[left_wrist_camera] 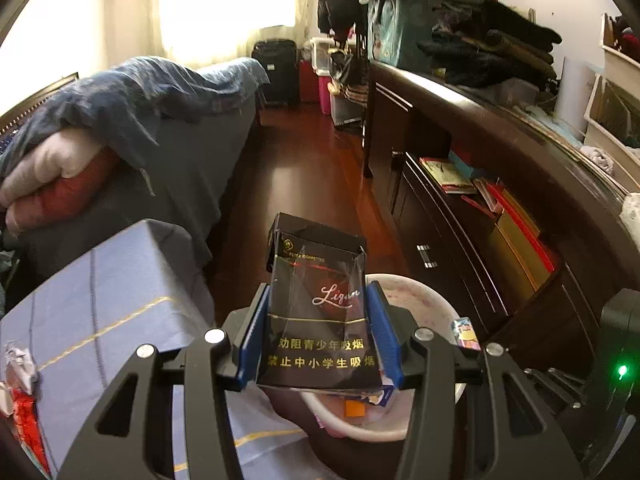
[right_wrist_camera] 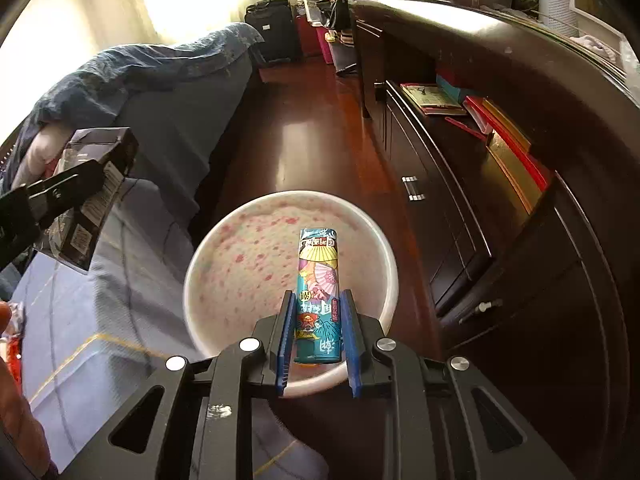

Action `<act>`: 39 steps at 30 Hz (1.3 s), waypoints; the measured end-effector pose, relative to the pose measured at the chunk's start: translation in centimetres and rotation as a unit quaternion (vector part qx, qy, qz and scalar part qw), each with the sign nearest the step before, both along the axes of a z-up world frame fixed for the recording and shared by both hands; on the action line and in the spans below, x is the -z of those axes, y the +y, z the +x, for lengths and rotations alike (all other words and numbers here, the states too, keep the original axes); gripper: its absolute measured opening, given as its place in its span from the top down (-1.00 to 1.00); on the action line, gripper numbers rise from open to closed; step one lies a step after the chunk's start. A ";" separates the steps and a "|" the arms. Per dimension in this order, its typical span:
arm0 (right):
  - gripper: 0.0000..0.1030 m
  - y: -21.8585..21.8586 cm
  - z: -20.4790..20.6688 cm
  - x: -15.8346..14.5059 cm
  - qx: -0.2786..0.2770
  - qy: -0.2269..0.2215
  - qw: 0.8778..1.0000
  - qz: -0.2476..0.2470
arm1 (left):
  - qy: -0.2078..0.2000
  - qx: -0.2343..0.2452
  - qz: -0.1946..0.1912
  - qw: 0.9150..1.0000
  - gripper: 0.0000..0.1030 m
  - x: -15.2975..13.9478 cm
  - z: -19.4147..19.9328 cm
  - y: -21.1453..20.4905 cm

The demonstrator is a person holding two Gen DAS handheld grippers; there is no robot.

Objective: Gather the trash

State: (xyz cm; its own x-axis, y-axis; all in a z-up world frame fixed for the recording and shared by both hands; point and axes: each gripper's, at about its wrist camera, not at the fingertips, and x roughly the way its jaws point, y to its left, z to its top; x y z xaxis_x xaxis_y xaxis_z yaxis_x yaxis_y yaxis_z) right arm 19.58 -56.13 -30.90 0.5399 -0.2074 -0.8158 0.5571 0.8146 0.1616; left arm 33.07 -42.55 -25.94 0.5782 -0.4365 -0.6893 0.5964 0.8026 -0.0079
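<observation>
Left gripper (left_wrist_camera: 320, 326) fingers clamped on a black cigarette pack (left_wrist_camera: 318, 304), held above the near rim of a speckled pink basin (right_wrist_camera: 248, 256), right gripper (right_wrist_camera: 318, 340) fingers clamped on a teal lighter (right_wrist_camera: 319, 292), over the basin's inside, bed (right_wrist_camera: 100, 280) left of the basin
</observation>
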 end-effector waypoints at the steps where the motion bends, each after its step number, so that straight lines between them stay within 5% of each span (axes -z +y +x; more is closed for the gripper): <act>1: 0.56 -0.2 0.2 0.3 0.001 0.004 1.000 0.000 | 0.005 0.002 -0.001 1.000 0.05 0.4 0.4 -0.5; 6: 0.54 -1.3 1.4 1.9 0.000 0.005 1.000 -0.004 | 0.039 0.013 -0.014 0.999 -0.03 2.3 1.9 -2.1; 8: 0.30 -1.6 1.7 2.2 -0.001 0.005 1.000 -0.004 | 0.048 0.015 -0.022 0.998 -0.21 2.7 2.3 -2.2; 13: 0.19 -1.9 1.4 2.8 0.010 0.011 1.000 0.001 | 0.042 0.015 -0.037 0.998 -0.55 2.6 2.5 -2.1; 21: 0.05 -0.9 0.8 2.2 0.008 0.013 1.000 0.004 | 0.024 0.006 -0.033 0.999 -0.59 1.4 1.9 -0.9; 33: -0.35 3.1 -1.6 -1.2 -0.006 -0.005 1.000 0.007 | -0.009 -0.042 -0.021 0.999 -0.73 -2.2 -0.4 5.6; 39: -0.60 8.5 -2.0 -3.1 -0.066 -0.016 0.998 -0.007 | -0.024 -0.095 0.001 0.995 -0.85 -3.3 -1.2 12.5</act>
